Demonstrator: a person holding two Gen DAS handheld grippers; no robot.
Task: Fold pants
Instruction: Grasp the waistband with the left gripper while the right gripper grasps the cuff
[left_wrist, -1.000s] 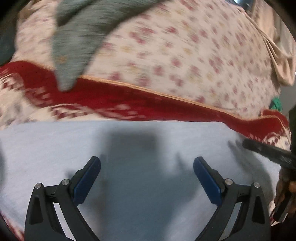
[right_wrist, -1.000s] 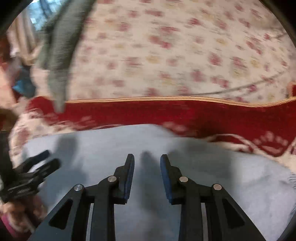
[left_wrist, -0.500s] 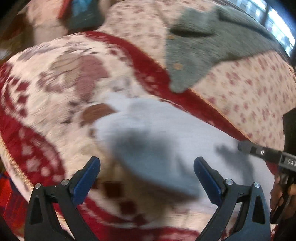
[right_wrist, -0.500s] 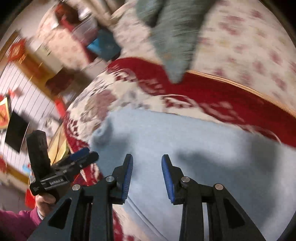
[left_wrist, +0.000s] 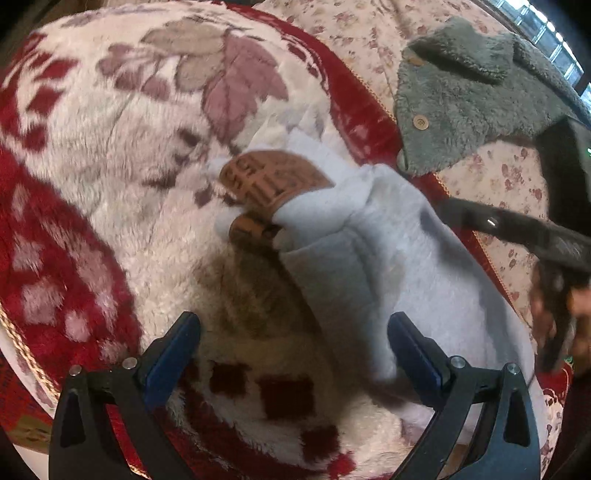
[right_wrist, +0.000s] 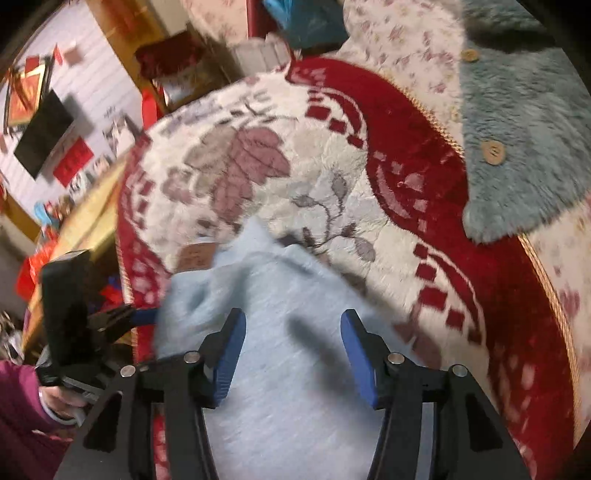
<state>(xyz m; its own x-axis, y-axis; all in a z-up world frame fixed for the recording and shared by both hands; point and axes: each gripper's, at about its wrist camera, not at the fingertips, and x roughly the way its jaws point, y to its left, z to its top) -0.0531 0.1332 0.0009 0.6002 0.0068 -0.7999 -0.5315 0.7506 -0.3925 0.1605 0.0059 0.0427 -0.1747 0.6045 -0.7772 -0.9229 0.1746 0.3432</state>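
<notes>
Pants (left_wrist: 399, 266), pale blue with a brown patch, lie bunched at centre-right of the left view on the red-and-cream blanket (left_wrist: 110, 122). Left gripper (left_wrist: 295, 354) gapes wide, empty; right gripper (right_wrist: 291, 354) stands half-open above cloth, empty. A pinch here risks catching blanket pile too.

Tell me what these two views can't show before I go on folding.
- Pants: the near end runs under the left claw and off the bottom edge; the right wrist view blurs them.
- Brown patch: its lettering is too blurred to read, and cloth covers one end.
- Right claw: a dark smear in the left wrist view.
- Grey fleece: cut off by the frame edge in both views.
</notes>
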